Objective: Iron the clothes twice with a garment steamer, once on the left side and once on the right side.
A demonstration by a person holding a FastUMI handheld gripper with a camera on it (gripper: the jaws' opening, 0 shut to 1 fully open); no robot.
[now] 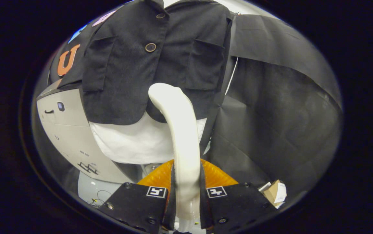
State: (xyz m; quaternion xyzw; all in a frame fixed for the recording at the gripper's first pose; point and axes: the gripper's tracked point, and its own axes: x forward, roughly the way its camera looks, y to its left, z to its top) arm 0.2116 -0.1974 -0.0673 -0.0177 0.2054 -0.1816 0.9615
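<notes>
A black button-front jacket point(131, 65) with two chest pockets hangs ahead of me over a white garment point(134, 143) whose hem shows below it. My gripper point(186, 195) is shut on the handle of a cream-white garment steamer point(183, 136). The steamer rises from between my fingers and curves forward. Its head meets the jacket's lower hem near the middle, just right of the button line. An orange ribbed part point(215, 177) of the steamer shows behind the fingers.
A grey-white panel point(66, 130) with small markings stands left of the clothes. Black cloth point(277, 107) drapes to the right. A small cardboard box point(275, 193) lies low on the right, beside my right finger.
</notes>
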